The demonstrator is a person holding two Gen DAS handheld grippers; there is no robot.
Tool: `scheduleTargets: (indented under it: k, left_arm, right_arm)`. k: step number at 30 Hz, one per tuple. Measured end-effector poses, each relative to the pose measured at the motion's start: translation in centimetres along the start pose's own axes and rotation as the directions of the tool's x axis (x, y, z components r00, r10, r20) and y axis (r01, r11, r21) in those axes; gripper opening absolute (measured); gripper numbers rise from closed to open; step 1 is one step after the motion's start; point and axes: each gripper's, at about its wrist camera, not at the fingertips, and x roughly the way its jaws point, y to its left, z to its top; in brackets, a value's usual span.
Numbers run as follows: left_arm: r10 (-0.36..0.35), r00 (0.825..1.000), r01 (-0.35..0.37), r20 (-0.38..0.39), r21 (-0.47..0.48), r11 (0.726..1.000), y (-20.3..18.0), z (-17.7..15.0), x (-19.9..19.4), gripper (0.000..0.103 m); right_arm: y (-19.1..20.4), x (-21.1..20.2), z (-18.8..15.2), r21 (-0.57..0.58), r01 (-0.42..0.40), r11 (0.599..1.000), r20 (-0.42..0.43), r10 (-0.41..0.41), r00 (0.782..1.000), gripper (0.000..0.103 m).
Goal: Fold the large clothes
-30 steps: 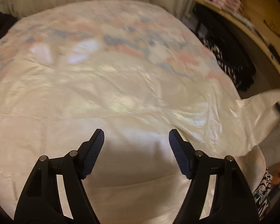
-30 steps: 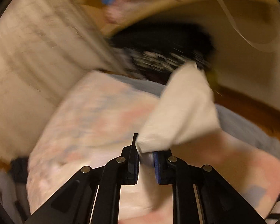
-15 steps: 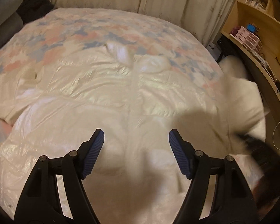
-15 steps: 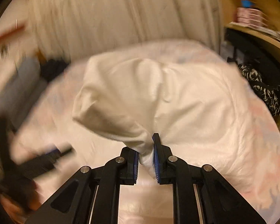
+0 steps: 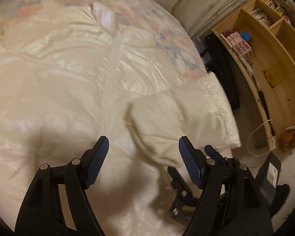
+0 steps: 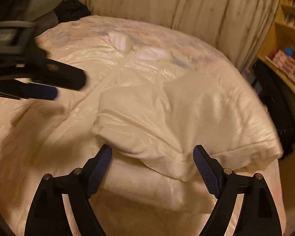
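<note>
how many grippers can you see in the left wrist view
2: the left gripper in the foreground over the cream garment; the right gripper, partly hidden behind its right-hand finger.

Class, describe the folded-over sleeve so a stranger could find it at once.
Start at the bed with the cream jacket spread across it. The sleeve lies across the jacket's right side: a matte, bunched fold on smooth, shiny fabric.

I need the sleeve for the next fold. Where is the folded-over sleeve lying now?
In the right wrist view the sleeve lies across the white jacket, just ahead of the opening right gripper, on the side nearer the wooden shelf.
</note>
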Motion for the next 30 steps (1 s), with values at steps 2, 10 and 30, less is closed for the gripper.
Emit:
scheduleTargets:
  k: [2, 10, 30]
  left_arm:
    - [-0.042, 0.999, 0.041, -0.031, -0.034, 0.999, 0.1, -0.2, 0.9, 0.072]
    - [-0.094, 0.991, 0.081, -0.094, -0.135, 0.988, 0.1, -1.3, 4.9, 0.071]
    - [0.361, 0.890, -0.433, 0.278, 0.273, 0.859, -5.6, 7.6, 0.4, 0.005]
  right_arm:
    - [1.0, -0.7, -0.7, -0.009, -0.002, 1.000, 0.018, 0.002, 1.000, 0.085]
    - [-2.2, -5.8, -3.4, 0.126, -0.063, 0.990, 0.059, 0.056, 0.997, 0.085]
    - [-7.1, -7.1, -7.5, 0.279, -0.173, 0.945, 0.027, 0.172, 0.985, 0.085]
